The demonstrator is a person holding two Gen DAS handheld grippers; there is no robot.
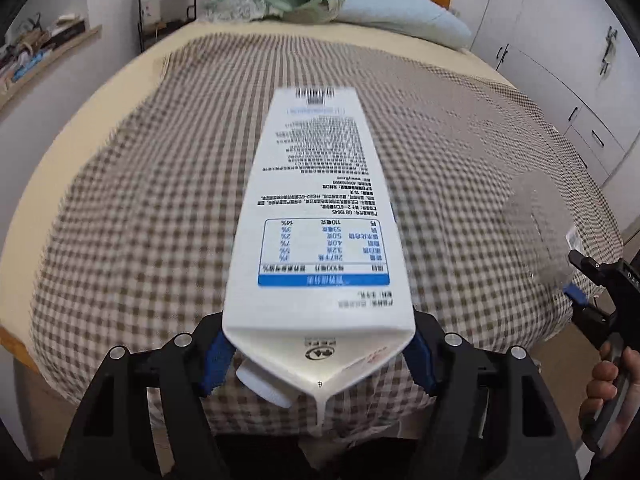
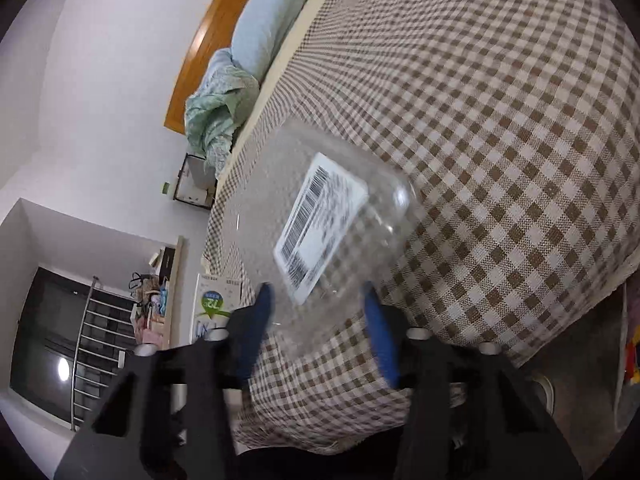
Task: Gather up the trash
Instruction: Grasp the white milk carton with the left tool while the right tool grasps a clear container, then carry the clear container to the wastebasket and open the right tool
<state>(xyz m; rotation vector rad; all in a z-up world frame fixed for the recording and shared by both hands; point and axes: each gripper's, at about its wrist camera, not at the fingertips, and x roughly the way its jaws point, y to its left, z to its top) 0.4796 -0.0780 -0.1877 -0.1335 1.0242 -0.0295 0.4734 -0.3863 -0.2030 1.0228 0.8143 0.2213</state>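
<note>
1. Centrally in the left wrist view, the left claw (image 1: 318, 354) pinches a white rectangular milk carton (image 1: 316, 216) at its gabled end, above the brown-checked bed cover (image 1: 140, 208).
2. Lower centre of the right wrist view, the right claw (image 2: 318, 320) clamps a clear plastic container (image 2: 320, 220) bearing a white barcode label (image 2: 318, 226).

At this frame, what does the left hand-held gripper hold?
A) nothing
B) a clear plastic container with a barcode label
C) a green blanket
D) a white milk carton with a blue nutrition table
D: the left hand-held gripper has its blue fingers closed on the gabled top of the white milk carton with a blue nutrition table, above the checked bedspread.
</note>
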